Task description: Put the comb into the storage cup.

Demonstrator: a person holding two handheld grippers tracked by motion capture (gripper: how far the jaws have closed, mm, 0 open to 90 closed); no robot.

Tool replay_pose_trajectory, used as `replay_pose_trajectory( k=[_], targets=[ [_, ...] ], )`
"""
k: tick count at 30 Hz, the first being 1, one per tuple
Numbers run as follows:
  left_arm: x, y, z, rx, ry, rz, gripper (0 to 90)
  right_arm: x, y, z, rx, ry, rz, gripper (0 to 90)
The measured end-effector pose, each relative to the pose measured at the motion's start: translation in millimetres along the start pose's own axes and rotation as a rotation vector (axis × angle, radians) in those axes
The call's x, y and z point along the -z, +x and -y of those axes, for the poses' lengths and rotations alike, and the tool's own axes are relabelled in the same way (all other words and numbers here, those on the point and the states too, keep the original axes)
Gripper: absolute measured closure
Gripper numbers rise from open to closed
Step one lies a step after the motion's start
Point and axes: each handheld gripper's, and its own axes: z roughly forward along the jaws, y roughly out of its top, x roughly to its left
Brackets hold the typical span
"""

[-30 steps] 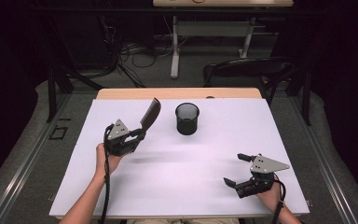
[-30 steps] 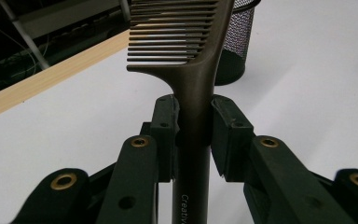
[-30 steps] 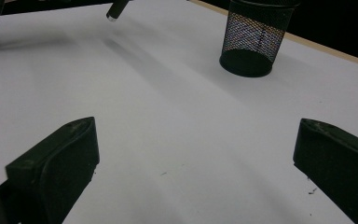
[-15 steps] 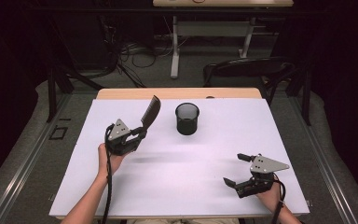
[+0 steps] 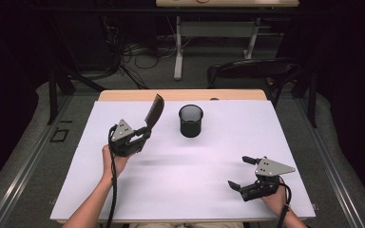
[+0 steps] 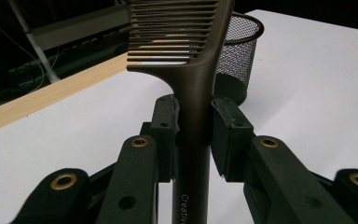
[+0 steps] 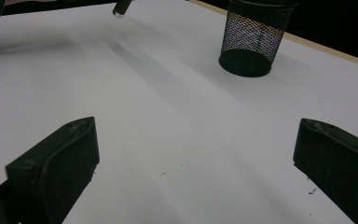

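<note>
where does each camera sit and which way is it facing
High view: above the person's side, looking forward and down at the white table; both forearms show.
Left gripper view: rides the left gripper, looking along jaws clamping the brown plastic comb.
Right gripper view: rides the right gripper, open jaws, low over the table.
All share the black mesh cup.

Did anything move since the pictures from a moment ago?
Nothing has visibly changed. The left gripper still clamps the comb by its handle, teeth up, beside the mesh cup. The right gripper still rests open on the table, holding nothing.
</note>
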Motion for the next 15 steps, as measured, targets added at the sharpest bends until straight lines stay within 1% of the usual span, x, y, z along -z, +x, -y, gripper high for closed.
replay_pose_trajectory(
  k=[2,3,8,15],
  targets=[
    [-0.5,-0.3,-1.5,0.003,-0.009,0.003,72.2,0.0,0.1,0.0,0.0,0.0,0.0,0.0],
    [-0.6,-0.5,-2.3,-0.004,-0.007,-0.001,72.2,0.0,0.0,-0.1,0.0,-0.001,0.001,0.0],
    [-2.0,-1.7,-4.0,-0.002,-0.011,0.003,72.2,-0.1,0.1,-0.1,0.0,0.001,0.0,0.0],
    [-1.7,-0.9,-7.0,0.001,-0.025,-0.008,72.2,-0.4,0.2,-0.1,-0.002,0.0,0.0,0.0]
  ],
)
